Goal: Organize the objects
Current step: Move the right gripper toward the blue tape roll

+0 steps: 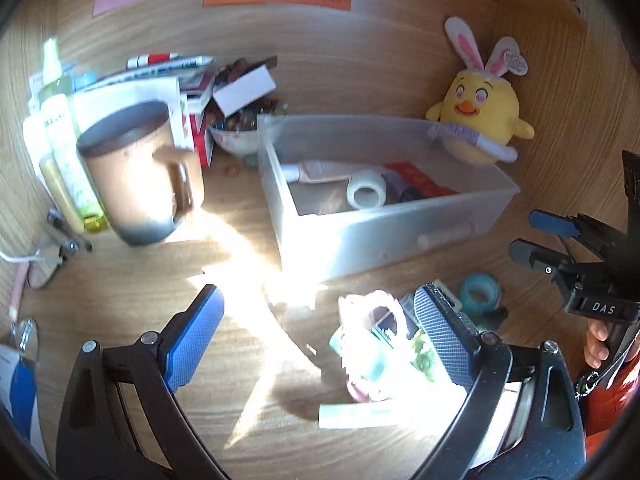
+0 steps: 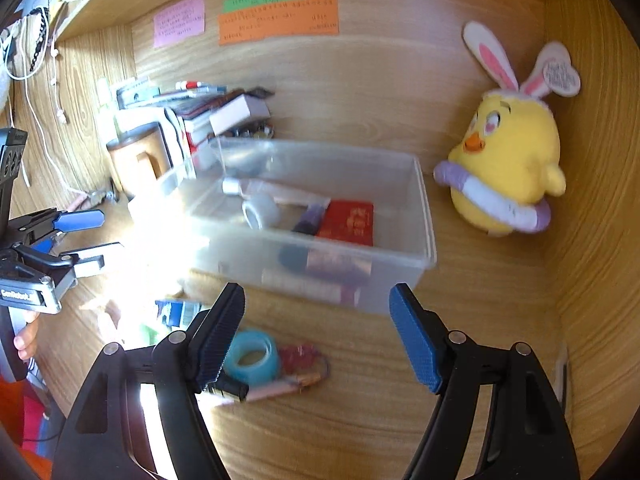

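Observation:
A clear plastic bin stands on the wooden desk and holds a white tape roll, a tube, a red booklet and other small items. In front of it lie a teal tape roll, a pink pen and a pile of small packets. My left gripper is open above the desk, left of the pile. My right gripper is open and empty, just in front of the bin, with the teal roll by its left finger.
A brown mug stands at the left beside bottles and stacked books and boxes. A yellow plush chick sits in the right corner. Coloured notes hang on the back wall.

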{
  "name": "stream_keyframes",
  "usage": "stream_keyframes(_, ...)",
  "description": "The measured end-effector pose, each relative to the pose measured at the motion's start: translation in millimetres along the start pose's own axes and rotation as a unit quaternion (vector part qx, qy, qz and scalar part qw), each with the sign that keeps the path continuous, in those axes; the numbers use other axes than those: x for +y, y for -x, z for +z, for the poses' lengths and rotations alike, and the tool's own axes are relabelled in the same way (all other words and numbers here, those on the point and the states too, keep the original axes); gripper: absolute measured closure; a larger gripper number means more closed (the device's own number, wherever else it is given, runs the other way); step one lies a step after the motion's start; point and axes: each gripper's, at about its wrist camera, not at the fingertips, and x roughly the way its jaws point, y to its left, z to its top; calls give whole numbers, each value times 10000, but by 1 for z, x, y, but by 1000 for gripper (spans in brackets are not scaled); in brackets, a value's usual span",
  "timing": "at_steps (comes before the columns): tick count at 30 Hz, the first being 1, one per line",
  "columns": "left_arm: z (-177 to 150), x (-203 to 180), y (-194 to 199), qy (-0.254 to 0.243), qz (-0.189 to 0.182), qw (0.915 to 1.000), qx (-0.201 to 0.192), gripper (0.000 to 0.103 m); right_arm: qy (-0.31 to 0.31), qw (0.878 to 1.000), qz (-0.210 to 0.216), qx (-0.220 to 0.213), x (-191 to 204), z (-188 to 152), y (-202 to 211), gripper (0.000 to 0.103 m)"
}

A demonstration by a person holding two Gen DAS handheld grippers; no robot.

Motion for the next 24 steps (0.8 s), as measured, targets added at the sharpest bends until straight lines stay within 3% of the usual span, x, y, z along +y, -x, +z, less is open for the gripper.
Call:
stream_keyframes(10, -22, -6, -16, 7, -130, 9993, 360, 6, -60, 9981, 290, 547, 1, -22, -21, 31)
stream_keyframes(24, -10, -6, -36, 61, -336, 9979, 554, 6, 393, 9959, 347, 736, 18, -18, -34, 32)
